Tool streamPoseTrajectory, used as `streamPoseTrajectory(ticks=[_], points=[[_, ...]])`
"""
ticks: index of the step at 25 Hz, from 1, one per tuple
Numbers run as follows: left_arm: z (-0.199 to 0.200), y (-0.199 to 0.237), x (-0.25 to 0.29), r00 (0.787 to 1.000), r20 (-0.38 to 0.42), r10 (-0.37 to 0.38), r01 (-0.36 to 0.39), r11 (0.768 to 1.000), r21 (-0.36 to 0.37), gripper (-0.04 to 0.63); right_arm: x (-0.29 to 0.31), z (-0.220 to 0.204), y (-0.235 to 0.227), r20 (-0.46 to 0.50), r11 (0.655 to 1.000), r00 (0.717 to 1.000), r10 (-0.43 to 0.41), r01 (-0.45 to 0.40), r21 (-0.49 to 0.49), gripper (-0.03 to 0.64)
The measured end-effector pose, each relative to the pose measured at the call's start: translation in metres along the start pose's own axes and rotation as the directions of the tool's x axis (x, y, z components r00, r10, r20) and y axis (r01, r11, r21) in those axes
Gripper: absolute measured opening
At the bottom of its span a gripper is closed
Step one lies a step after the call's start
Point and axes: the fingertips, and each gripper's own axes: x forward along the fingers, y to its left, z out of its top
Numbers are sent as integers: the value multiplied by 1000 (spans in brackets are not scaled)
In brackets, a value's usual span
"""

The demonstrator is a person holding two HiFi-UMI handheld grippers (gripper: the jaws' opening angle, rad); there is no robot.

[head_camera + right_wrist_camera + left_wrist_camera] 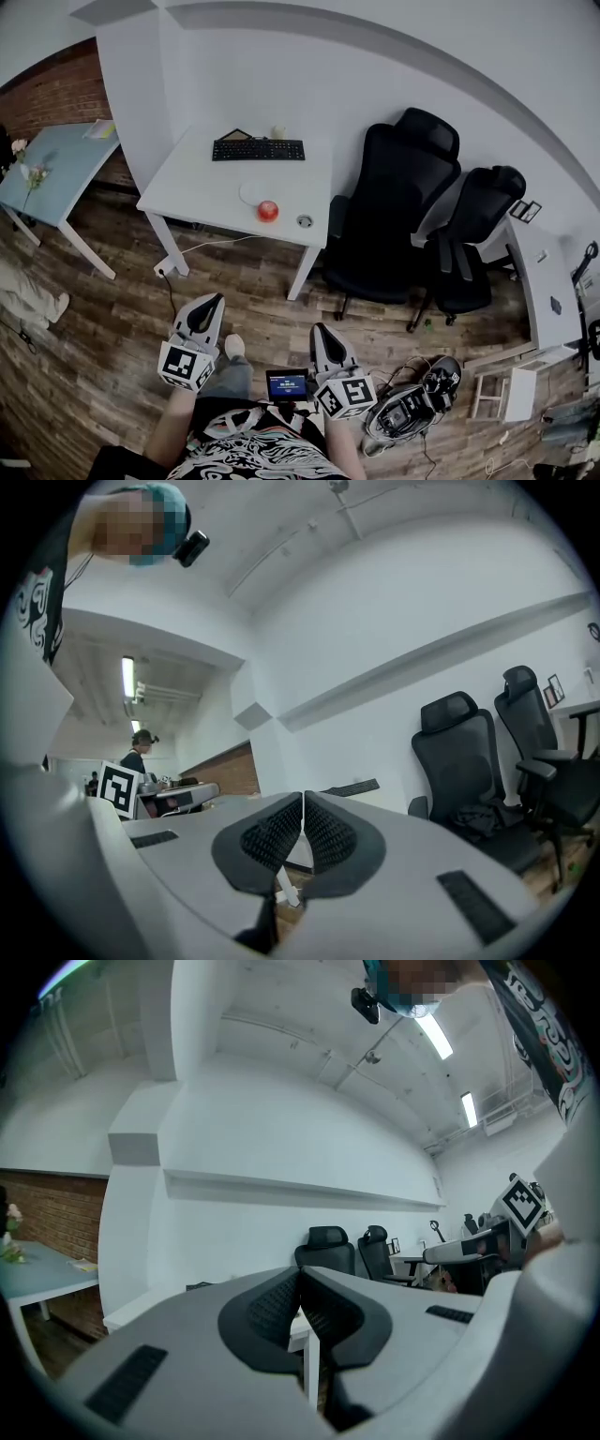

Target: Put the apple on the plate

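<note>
The apple (268, 211) is red and sits on a white desk (202, 192), at the near right edge of a white plate (251, 193). The head view does not show whether it rests on the plate's rim or just beside it. A black keyboard (258, 149) lies further back on the same desk, well apart from the apple. A round cable hole (305, 221) is in the desk top just to the right of the apple.

Neither gripper is near the apple.

- Left gripper (214, 298): held level over the wooden floor (122, 300), pointing toward the desk. In the left gripper view (300, 1274) its two ribbed pads (272, 1309) are pressed together, and nothing is between them.
- Right gripper (319, 328): held level beside the left one, a little closer to the person. In the right gripper view (304, 799) its pads (333, 834) meet along a thin line, and nothing is between them.

A small screen (287, 384) sits at the person's waist between the two grippers. Two black office chairs (394, 206) (473, 234) stand to the right of the desk. A pale blue table (56, 169) stands to the left.
</note>
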Motion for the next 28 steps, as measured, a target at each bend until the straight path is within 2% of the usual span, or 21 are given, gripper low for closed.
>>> streamPoseTrajectory(ticks=[4,11,19,25,28], points=[[-4,9,22,1000,-4,-3,3,1000,-4,16,18,2,-17,-6,999,1000,-31,31,-10,29],[-14,54,88,1000,-8,-9,9,1000,-20,17,86,6,-47,-15,998,998,-63,63,-33,29],[-32,130,180,998,-49,-37,37,999,-15,15,196,5,-82,-64,993,992,-107,103,-54,29],[-44,189,249,996,-71,-55,52,998,-40,17,267,-2,-109,-105,988,983,-152,148,-41,29],[-50,211,278,994,-81,-73,70,997,-40,17,300,-9,-117,-128,991,982,-137,136,-18,29]])
